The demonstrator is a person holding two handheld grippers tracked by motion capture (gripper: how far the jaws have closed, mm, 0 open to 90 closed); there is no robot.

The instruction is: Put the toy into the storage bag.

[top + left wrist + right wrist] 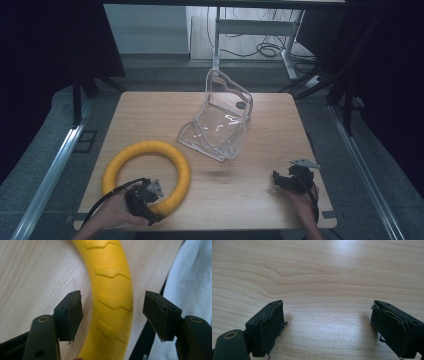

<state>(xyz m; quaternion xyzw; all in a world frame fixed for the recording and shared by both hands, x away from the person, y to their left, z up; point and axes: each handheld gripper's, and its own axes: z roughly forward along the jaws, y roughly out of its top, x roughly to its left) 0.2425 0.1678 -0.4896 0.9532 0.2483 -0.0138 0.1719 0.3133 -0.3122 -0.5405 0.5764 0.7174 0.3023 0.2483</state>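
Observation:
A yellow ring (146,171) with a ridged tread lies flat on the front left of the wooden table (250,190). My left gripper (145,200) is at the ring's near rim, open, with the jaws standing on either side of the yellow ring (110,302) and not touching it. A clear plastic bag (220,117) stands open at the table's middle back. My right gripper (292,180) rests near the front right, open, its pads (270,327) above bare wood.
A white sleeve or cloth (192,277) lies past the table edge in the left gripper view. Beyond the table stand a desk frame (252,30) and cables (270,50) on the floor. Metal rails (55,165) run along both sides.

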